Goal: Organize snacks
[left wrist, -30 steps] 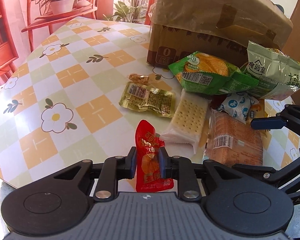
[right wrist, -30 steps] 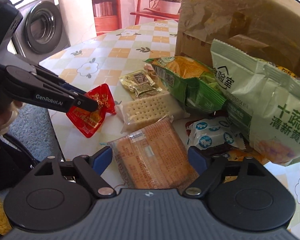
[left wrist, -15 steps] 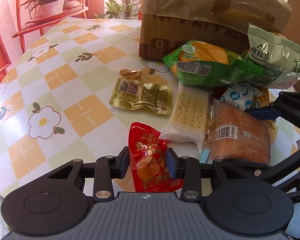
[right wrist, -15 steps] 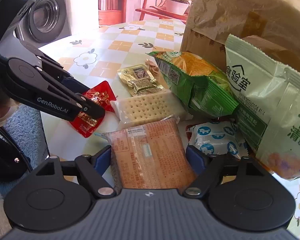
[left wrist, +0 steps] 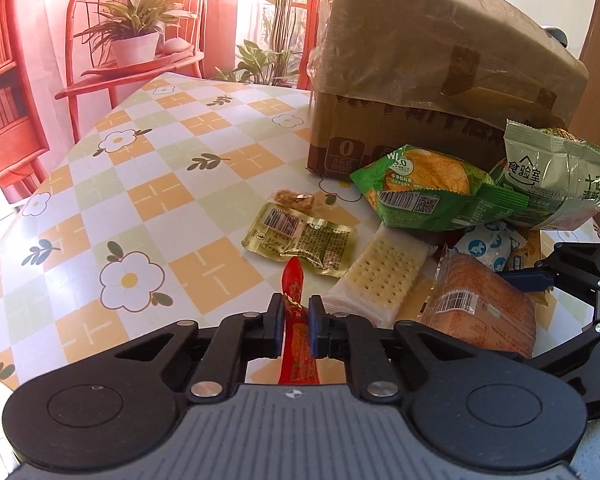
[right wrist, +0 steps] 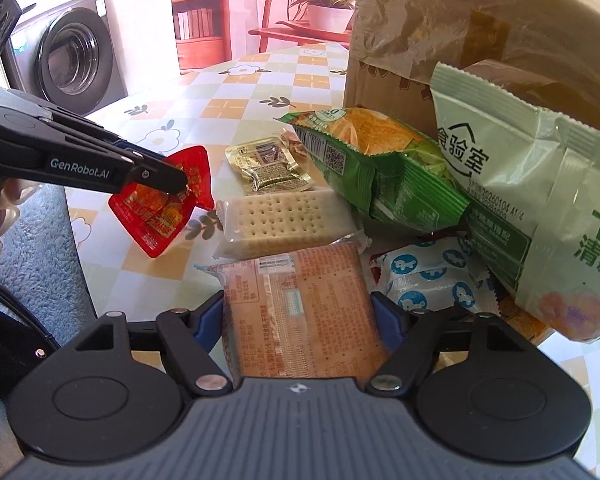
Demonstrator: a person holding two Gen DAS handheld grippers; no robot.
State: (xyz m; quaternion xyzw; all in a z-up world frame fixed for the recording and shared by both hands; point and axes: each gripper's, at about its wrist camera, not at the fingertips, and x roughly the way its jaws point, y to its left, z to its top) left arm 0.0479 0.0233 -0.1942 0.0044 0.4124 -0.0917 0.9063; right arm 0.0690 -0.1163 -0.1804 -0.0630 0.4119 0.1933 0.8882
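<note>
Left claw point(left wrist: 296, 326) clenched on small red foil snack pouch point(right wrist: 162, 204), pinched edge-on and lifted clear of checkered floral counter point(left wrist: 140, 208), likely so it separates from pile. Right claw point(right wrist: 298, 322) spread wide, straddling orange plastic-wrapped biscuit pack point(right wrist: 300, 312), not yet grasping. Ahead of both: clear-wrapped cracker stack point(left wrist: 384, 276), brown cardboard box point(left wrist: 420, 92), probable drop target.

A home, by the look; a washing machine point(right wrist: 78, 60) stands far left. Potted plant point(left wrist: 134, 38) on a red chair point(left wrist: 140, 40); floral tablecloth point(left wrist: 132, 184).
</note>
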